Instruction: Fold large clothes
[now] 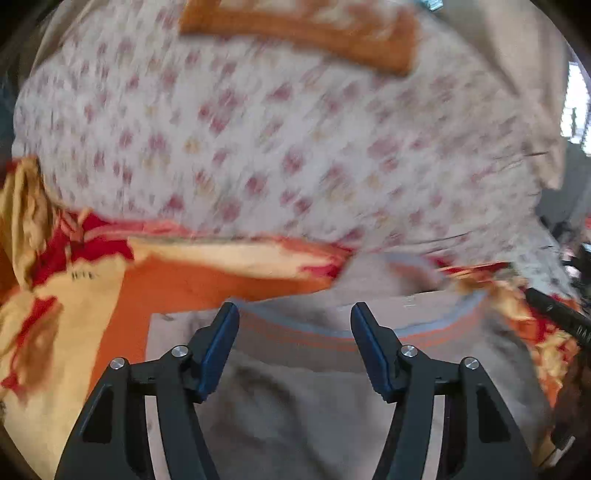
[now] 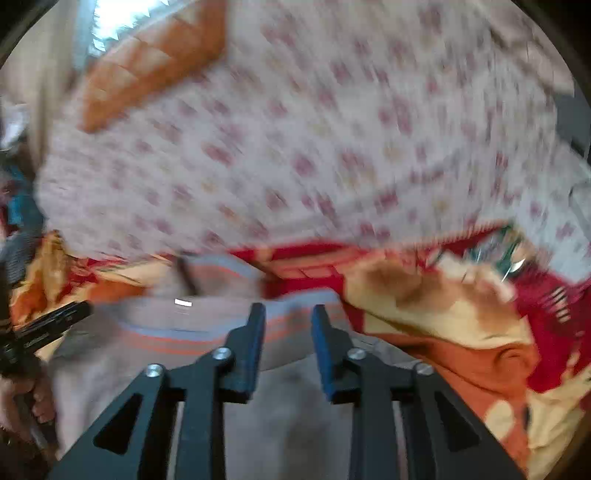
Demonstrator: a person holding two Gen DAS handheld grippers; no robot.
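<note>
A grey garment [image 1: 306,402] with a grey and orange striped band [image 1: 332,338] lies on an orange, red and yellow blanket [image 1: 74,317]. My left gripper [image 1: 294,314] is open just above the garment, its fingertips near the striped band, holding nothing. In the right wrist view the same garment [image 2: 288,417] and its striped band [image 2: 177,338] lie below my right gripper [image 2: 288,314], whose jaws stand partly apart and empty over the band. The left gripper also shows in the right wrist view [image 2: 48,326] at the left edge. Both views are motion blurred.
A white bedsheet with red floral print [image 1: 277,147] covers the bed beyond the blanket. An orange pillow [image 1: 303,33] lies at the far end, also in the right wrist view [image 2: 147,70]. A bright window [image 2: 122,18] is behind it.
</note>
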